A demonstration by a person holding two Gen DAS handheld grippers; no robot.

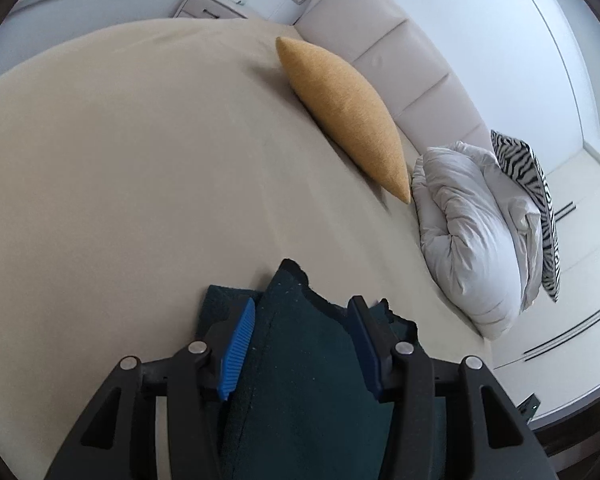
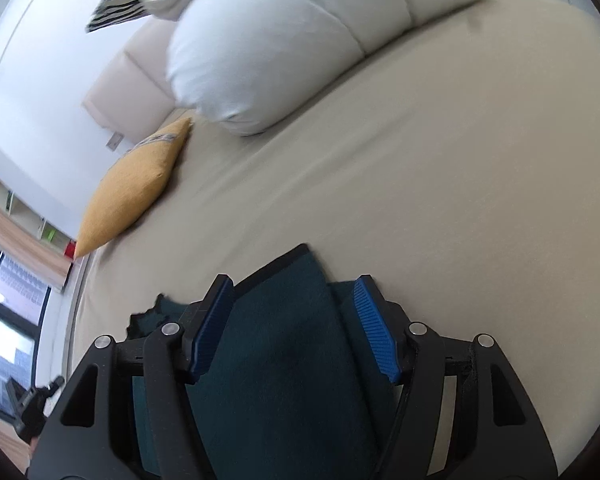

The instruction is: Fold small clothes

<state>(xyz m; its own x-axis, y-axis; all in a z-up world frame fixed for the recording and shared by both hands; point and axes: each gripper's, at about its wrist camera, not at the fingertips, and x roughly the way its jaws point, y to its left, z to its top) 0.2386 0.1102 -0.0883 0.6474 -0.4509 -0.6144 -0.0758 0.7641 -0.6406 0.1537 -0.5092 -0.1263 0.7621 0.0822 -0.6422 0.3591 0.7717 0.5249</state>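
Cloth of dark teal, a small folded garment (image 1: 300,368), lies on the beige bed sheet (image 1: 120,168) at six o'clock in both wrist views. The left gripper (image 1: 302,350) has its blue ribbed pads (image 1: 238,350) parted, the garment between them but not pinched. The right gripper (image 2: 294,330) likewise stands with its fingers spread on either side of the same cloth, gripping nothing. A mustard-yellow cushion (image 1: 344,116) lies at one o'clock in the left view, near a white crumpled duvet (image 1: 472,236) at three o'clock, with a zebra-striped pillow (image 1: 528,184) behind it.
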